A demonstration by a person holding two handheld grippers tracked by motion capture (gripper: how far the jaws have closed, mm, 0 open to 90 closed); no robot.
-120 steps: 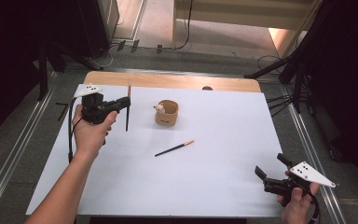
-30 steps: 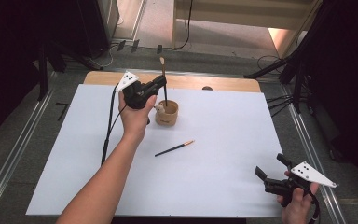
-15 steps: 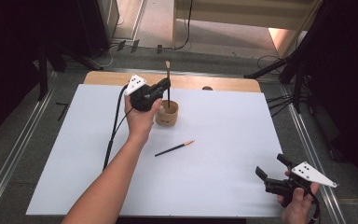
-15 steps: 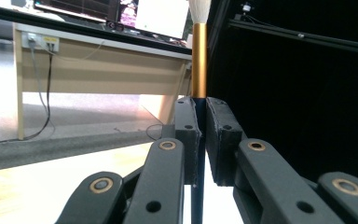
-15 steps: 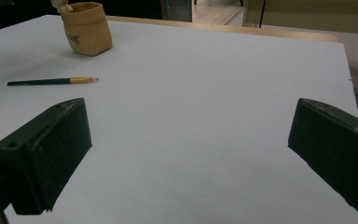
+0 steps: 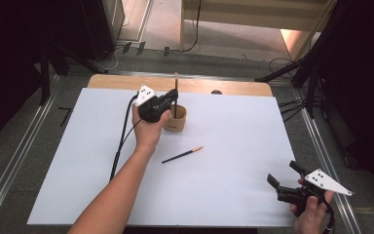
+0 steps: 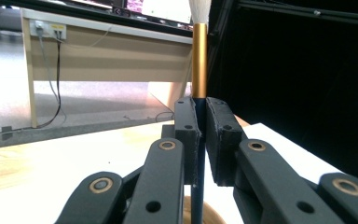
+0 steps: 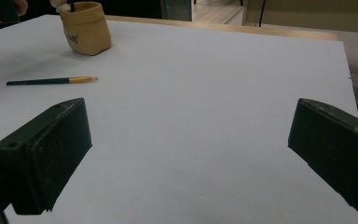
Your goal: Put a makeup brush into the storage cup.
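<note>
High view: left gripper [image 6: 171, 100] holds a paintbrush [image 6: 176, 92] upright, lower end inside a small tan pot [image 6: 177, 120] near the far edge of the white sheet [image 6: 233, 185]. Bristle end points up. Jaws clamped on the brush handle

Left gripper view adds detail the high view lacks: dark blue handle [image 7: 198, 154] pinched between the two black pads, gold metal ferrule above them, pale bristles at the top edge of frame. Rounded tan rim of the pot is just visible below the jaws

Right gripper [image 6: 285, 180] rests at the near right corner of the sheet, held in the person's hand, jaws wide apart with nothing between them. Its own view shows the matte sheet between the black pads

Right gripper view also shows the pot [image 8: 85, 27] as a soft, bag-like shape with dark lettering, and a second brush [image 8: 51, 80] lying flat near it: dark slim handle, gold ferrule, pale tip. In the high view this second brush [image 6: 182, 154] lies near the middle of the sheet, apart from the pot
</note>
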